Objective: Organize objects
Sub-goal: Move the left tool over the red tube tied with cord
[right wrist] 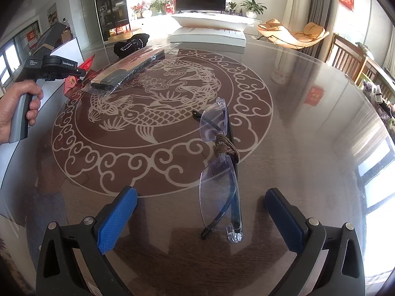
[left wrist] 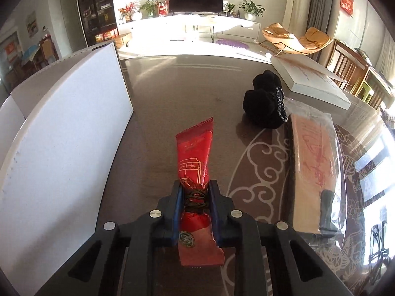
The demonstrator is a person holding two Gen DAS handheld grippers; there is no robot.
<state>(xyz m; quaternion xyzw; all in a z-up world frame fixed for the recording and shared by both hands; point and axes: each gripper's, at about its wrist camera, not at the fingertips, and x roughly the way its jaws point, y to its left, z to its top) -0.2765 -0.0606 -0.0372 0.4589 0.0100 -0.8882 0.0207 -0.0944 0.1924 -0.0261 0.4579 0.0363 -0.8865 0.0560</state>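
My left gripper (left wrist: 196,197) clamps the red packet (left wrist: 195,155) at its tied waist, above the table (left wrist: 160,98), so I'd carry it level toward the white box (left wrist: 74,128) at nine o'clock, while my right gripper (right wrist: 201,212) hangs open around the glasses (right wrist: 219,170).

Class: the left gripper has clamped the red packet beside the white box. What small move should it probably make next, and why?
Probably carry the red packet leftward over the white box before releasing. The left gripper has its jaws shut on the packet's tied middle, and the box stands right beside it. The glasses lie between the open jaws of the right gripper.
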